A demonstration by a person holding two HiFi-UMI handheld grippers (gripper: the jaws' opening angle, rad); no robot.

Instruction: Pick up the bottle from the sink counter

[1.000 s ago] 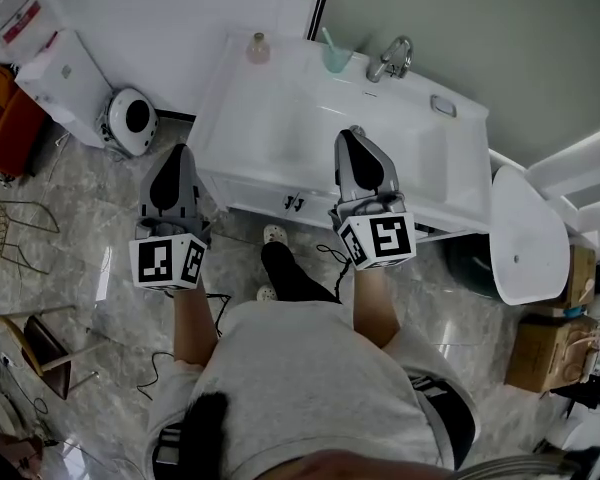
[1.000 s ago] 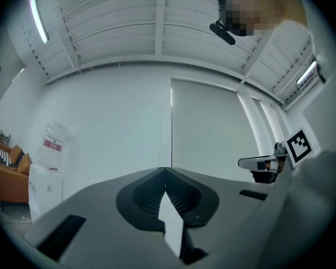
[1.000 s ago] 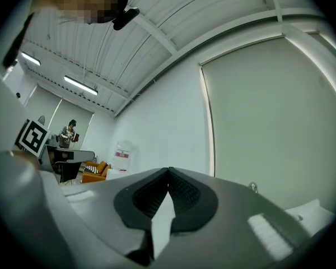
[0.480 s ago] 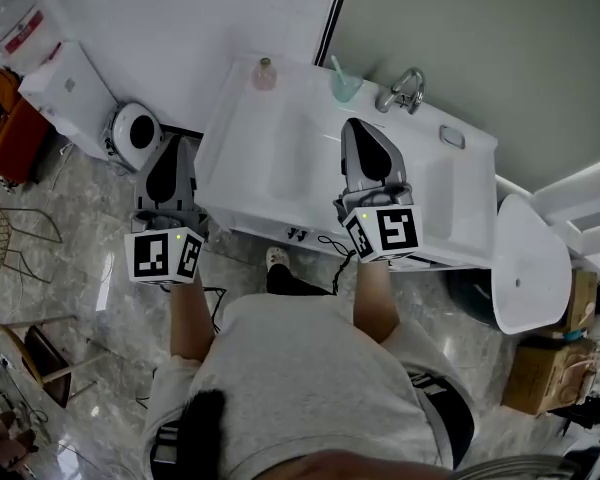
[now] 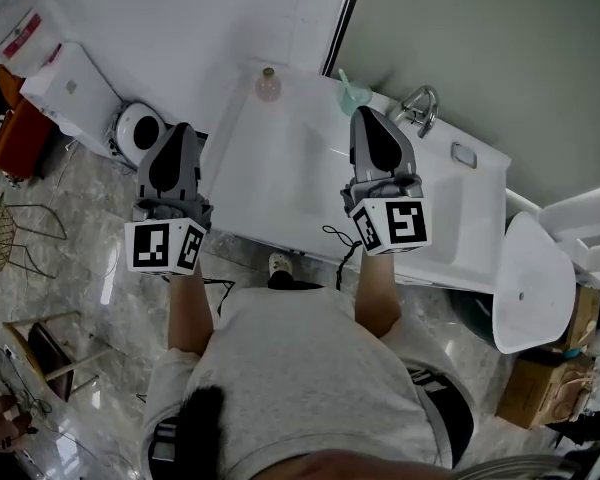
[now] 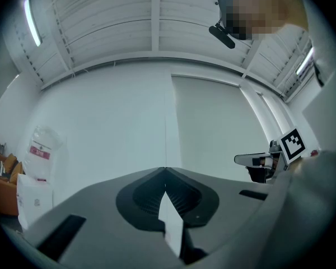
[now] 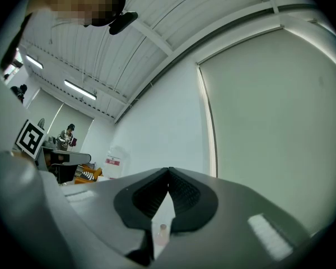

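- My left claw [image 5: 178, 133] is clenched, its dark ribbed pads [image 6: 143, 198] meeting at the tips with nothing between. It hangs over the marbled floor [image 5: 90, 268], just beside the sink counter [image 5: 280, 183].
- My right claw [image 5: 365, 118] is clenched and empty too, above the counter's glossy white top.
- The bottle [image 5: 268, 85], small, rounded and pale pink with a narrow neck, stands upright at the counter's back left corner, well apart from both claws.
- Along the back edge are a translucent green cup [image 5: 352, 93] and a shiny metal faucet [image 5: 420, 106].
- Only the head view shows the counter. The right gripper view catches the bottle through the slit below its pads, while the left gripper view shows mostly white wall.
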